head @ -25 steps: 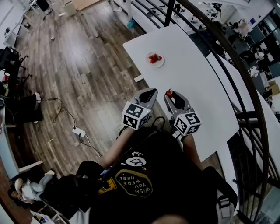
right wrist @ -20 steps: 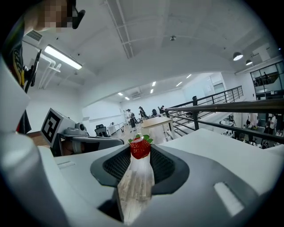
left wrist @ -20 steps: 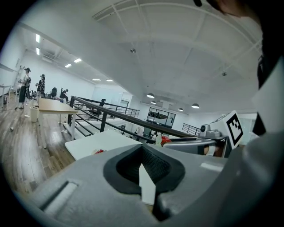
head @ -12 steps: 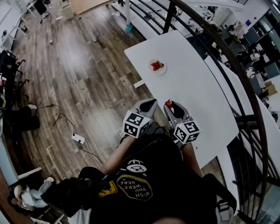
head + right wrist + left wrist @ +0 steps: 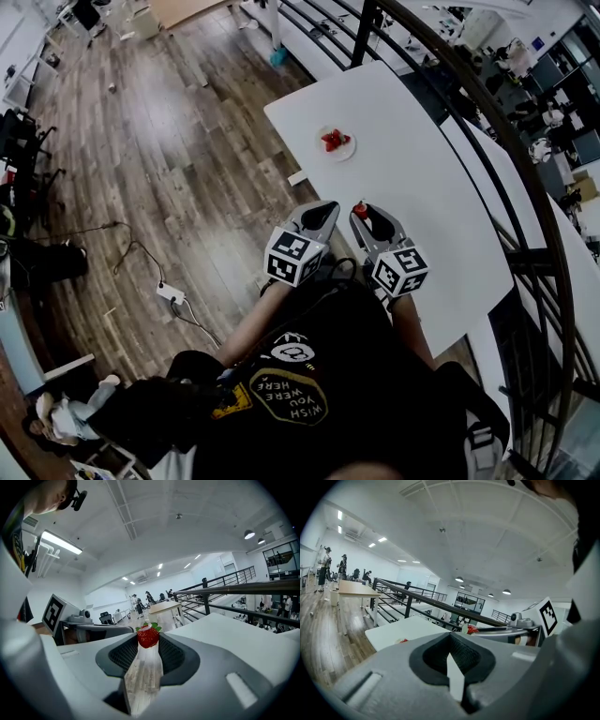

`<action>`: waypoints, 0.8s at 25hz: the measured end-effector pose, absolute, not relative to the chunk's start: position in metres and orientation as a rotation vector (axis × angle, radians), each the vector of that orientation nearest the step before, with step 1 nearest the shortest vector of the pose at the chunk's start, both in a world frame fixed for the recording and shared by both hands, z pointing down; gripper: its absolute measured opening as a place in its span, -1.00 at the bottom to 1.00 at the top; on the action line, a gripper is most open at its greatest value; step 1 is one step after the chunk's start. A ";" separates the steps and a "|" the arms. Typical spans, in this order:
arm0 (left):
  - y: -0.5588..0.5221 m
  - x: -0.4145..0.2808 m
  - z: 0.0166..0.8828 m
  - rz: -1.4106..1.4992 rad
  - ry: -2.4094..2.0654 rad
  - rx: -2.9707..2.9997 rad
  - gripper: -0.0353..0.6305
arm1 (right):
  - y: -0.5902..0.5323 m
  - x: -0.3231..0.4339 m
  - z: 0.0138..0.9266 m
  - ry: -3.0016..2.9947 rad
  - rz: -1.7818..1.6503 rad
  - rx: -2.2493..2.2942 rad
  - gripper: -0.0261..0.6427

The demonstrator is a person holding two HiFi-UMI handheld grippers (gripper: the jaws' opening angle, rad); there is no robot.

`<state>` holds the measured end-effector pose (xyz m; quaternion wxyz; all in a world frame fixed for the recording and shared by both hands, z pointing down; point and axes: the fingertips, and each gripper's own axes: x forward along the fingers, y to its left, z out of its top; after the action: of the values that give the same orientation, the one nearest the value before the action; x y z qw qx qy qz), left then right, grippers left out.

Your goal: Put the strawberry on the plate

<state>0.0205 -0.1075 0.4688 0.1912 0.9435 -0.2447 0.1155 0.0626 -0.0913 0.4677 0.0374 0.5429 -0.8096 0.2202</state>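
Note:
A small white plate (image 5: 348,149) with red strawberry pieces (image 5: 332,141) on it lies toward the far end of the white table (image 5: 422,178). My right gripper (image 5: 361,212) hangs over the table's near left edge, shut on a red strawberry (image 5: 148,637) with green leaves, pinched at the jaw tips. My left gripper (image 5: 325,210) sits just left of it, past the table's edge and over the floor, with its jaws together and nothing between them. In the left gripper view the held strawberry (image 5: 472,629) shows at the right, and the plate (image 5: 402,641) lies low on the table.
A black railing (image 5: 487,103) curves along the table's far and right sides. Wooden floor (image 5: 169,150) lies to the left, with a cable and power strip (image 5: 170,292). A person's dark shirt (image 5: 319,394) fills the lower part of the head view.
Both grippers have edged a little closer to the plate since half a second ago. The right gripper still holds the strawberry, and the left stays shut.

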 end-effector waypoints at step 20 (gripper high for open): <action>-0.145 0.076 0.488 0.363 -0.690 2.632 -0.88 | -0.120 0.116 0.492 -2.490 0.730 1.656 -0.50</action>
<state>0.0762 -0.1449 0.4885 0.1970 0.9400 -0.2464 0.1297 0.1163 -0.1198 0.4921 0.0320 0.5377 -0.8085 0.2371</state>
